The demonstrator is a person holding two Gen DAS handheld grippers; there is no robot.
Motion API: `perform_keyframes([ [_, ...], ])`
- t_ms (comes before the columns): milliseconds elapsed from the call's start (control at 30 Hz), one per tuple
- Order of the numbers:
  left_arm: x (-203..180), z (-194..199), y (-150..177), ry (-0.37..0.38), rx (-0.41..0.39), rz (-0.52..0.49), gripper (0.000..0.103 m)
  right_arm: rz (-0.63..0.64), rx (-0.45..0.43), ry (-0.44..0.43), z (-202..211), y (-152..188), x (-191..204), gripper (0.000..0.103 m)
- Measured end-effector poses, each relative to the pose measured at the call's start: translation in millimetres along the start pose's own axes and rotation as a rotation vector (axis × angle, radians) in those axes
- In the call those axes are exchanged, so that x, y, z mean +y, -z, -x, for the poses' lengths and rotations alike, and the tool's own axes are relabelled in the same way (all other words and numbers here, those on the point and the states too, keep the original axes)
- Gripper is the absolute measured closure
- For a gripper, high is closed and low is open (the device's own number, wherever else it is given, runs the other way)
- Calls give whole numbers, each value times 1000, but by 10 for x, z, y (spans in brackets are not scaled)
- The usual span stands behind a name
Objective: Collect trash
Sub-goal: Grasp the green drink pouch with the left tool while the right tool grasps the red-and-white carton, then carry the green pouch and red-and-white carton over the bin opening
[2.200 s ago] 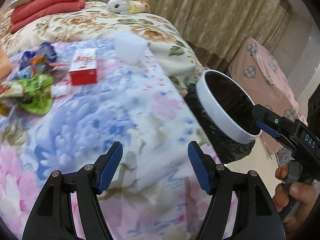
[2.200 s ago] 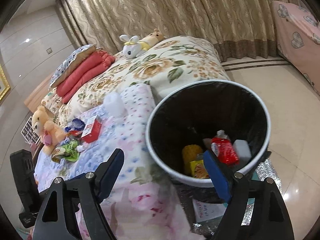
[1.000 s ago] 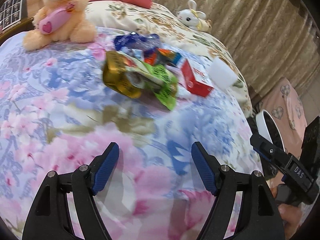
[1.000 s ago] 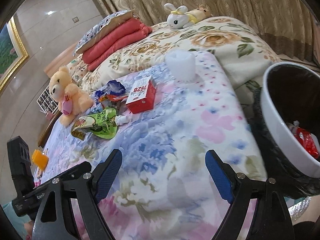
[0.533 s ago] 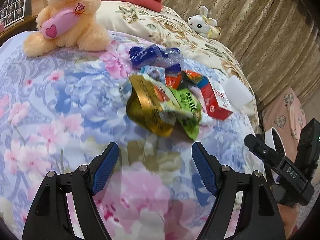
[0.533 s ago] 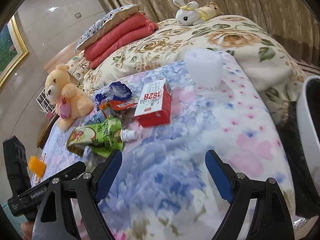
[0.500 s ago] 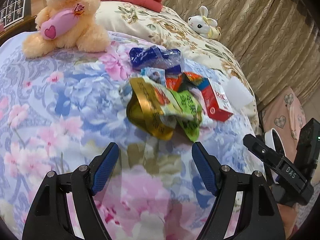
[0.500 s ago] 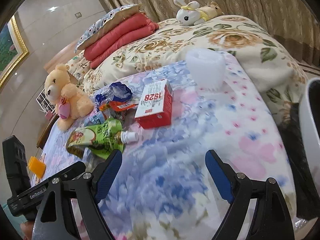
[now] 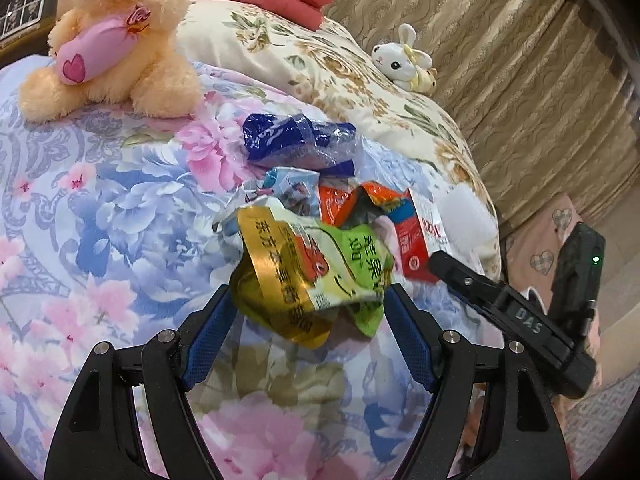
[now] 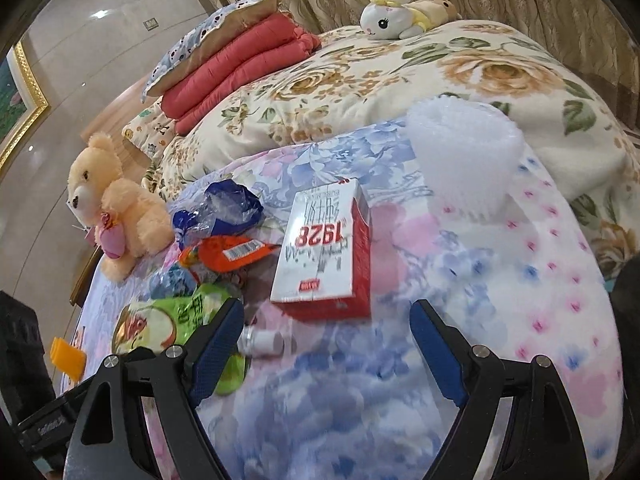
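Peach teddy bear point(image 9: 112, 36) sits far left on the floral bedspread point(image 9: 80, 208). At centre lies one trash pile: a blue wrapper point(image 9: 296, 142), an orange wrapper point(image 9: 344, 204), a green-and-gold pouch point(image 9: 308, 276) and a red-and-white carton point(image 10: 324, 248). Left gripper point(image 9: 308, 332) is spread, its fingers flanking the pouch. Right gripper point(image 10: 326, 348) is spread near the carton. One white foam cup point(image 10: 464, 156) and one toy rabbit point(image 10: 388, 16) lie far right.
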State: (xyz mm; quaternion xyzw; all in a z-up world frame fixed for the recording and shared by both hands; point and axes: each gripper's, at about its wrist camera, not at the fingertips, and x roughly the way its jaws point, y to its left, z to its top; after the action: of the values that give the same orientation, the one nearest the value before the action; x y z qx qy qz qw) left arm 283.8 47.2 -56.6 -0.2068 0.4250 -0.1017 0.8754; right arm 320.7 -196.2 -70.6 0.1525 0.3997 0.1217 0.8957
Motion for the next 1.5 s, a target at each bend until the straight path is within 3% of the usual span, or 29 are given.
perform_keyframes([
  [100,8,-14,-16,-14,-11,1,26,21,9,18,-95,-33,47,28],
  [167,-10,-26,-2,-35,-14,-21,33,43,13,45,-141,-49,88,46],
  [200,-24,-18,8,-37,-21,-31,34,55,13,56,-154,-49,104,46],
  [333,-55,40,59,-42,-37,-60,39,70,8,55,-128,-13,99,47],
  [600,-123,216,285,34,-20,-70,45,37,9,11,141,150,1,47],
  [933,-325,335,515,115,2,-79,47,3,-26,-3,642,371,-157,47],
  [1500,-1027,323,805,221,51,-186,47,-90,-106,57,1404,678,-687,48],
])
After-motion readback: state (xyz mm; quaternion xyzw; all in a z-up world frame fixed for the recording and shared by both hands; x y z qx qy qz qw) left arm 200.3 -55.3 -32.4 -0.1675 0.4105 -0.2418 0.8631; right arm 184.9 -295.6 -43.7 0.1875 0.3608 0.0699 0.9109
